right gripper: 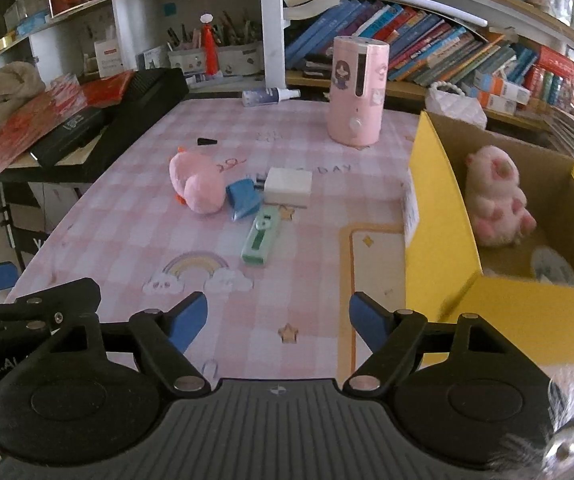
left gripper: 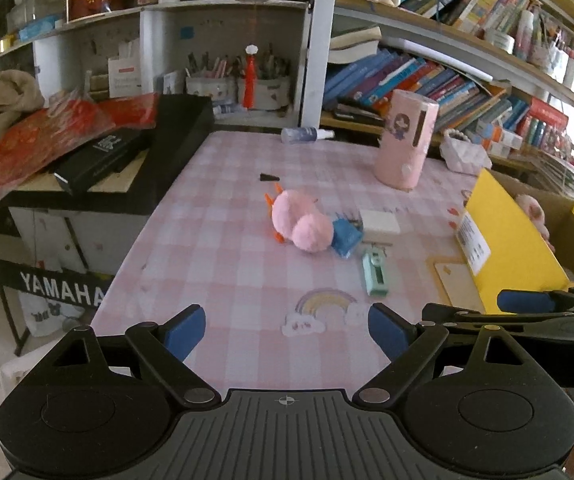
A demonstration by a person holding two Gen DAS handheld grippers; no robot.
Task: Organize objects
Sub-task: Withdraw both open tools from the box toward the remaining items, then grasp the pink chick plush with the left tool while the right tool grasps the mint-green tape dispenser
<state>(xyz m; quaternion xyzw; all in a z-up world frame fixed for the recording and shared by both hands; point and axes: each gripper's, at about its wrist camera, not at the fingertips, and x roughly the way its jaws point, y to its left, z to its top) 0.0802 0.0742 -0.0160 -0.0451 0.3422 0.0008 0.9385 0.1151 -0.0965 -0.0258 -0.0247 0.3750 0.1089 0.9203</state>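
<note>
Lying on its side in the middle of the pink checked tablecloth (right gripper: 127, 216), I see a pink plush toy (right gripper: 195, 184) with small orange feet, and a blue piece (right gripper: 243, 200) touches its near end. A white rectangular block (right gripper: 289, 186) sits just beside that blue piece, and a mint-green flat gadget (right gripper: 261, 238) lies a little nearer to me, close to a printed rainbow. Farther back, a tall pink cylinder (right gripper: 357, 96) with a cartoon sticker stands upright, and a small spray bottle (right gripper: 269, 97) lies on its side at the table's far edge. A small black cone-shaped cap (right gripper: 207, 141) rests alone beyond the toy.

At the right edge of the table I see a yellow cardboard box (right gripper: 439, 216) standing open, with a second pale pink plush (right gripper: 495, 200) inside it.

My left gripper (left gripper: 287, 332) hovers above the near part of the cloth with its blue pads wide apart and nothing between them. My right gripper (right gripper: 279, 320) hangs beside it, next to the box, its jaws likewise spread and empty. Neither tool touches any object.

Behind the table are crowded bookshelves (right gripper: 427, 48), and to the left a black keyboard (right gripper: 135, 112) piled with red packets.
</note>
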